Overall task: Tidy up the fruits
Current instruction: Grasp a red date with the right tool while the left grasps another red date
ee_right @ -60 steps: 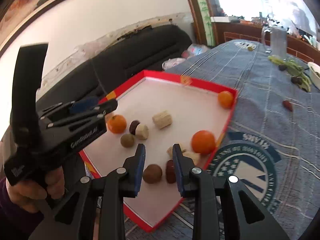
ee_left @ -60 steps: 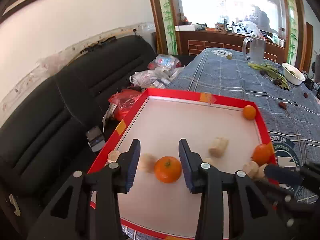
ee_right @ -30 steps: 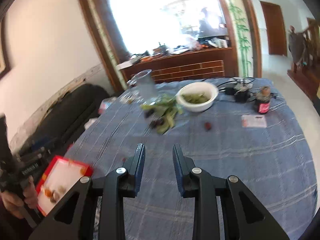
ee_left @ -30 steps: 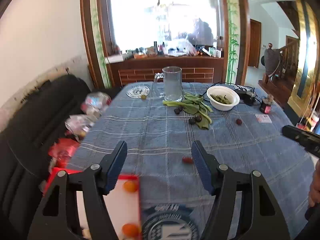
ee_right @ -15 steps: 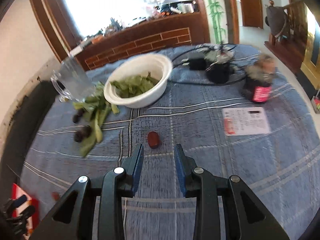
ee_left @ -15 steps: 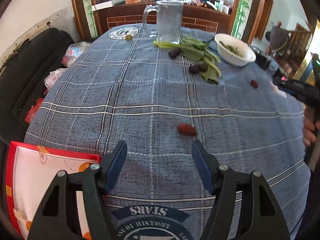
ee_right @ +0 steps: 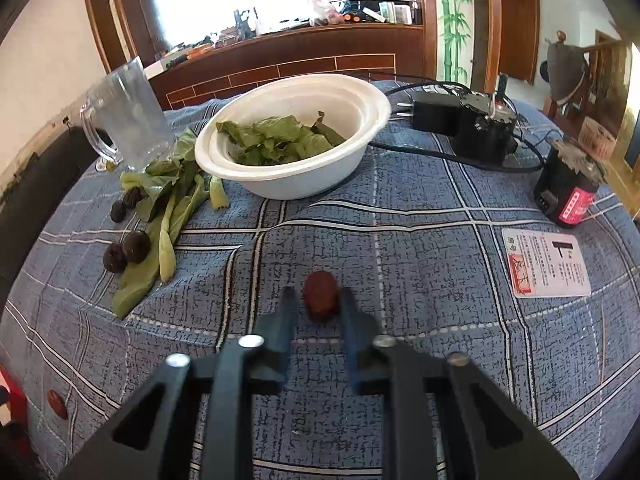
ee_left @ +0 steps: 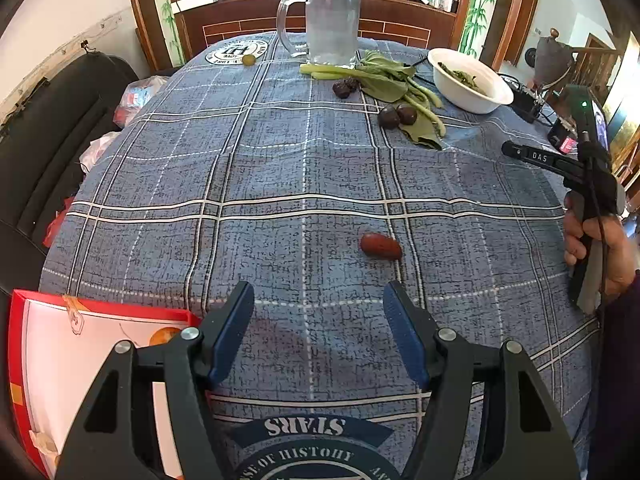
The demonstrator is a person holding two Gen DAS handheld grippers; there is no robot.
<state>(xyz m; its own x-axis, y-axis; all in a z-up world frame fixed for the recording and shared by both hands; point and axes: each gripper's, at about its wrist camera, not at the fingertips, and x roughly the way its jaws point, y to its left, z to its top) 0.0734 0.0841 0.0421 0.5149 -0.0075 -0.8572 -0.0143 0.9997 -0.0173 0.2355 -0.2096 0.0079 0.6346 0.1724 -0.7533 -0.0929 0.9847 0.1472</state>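
**Between the right tool's fingers, a red date**

On the blue plaid-clothed bench [ee_right: 420, 240], the right tool [ee_right: 316, 304] has its jaws drawn close around a small wrinkled red date [ee_right: 320, 295]. Beyond it stands a white bowl of green leaves [ee_right: 296, 136]. The left tool [ee_left: 318, 328] hangs spread and empty, short of another oblong red date [ee_left: 381, 246], beside the red-rimmed white tray [ee_left: 80, 312].
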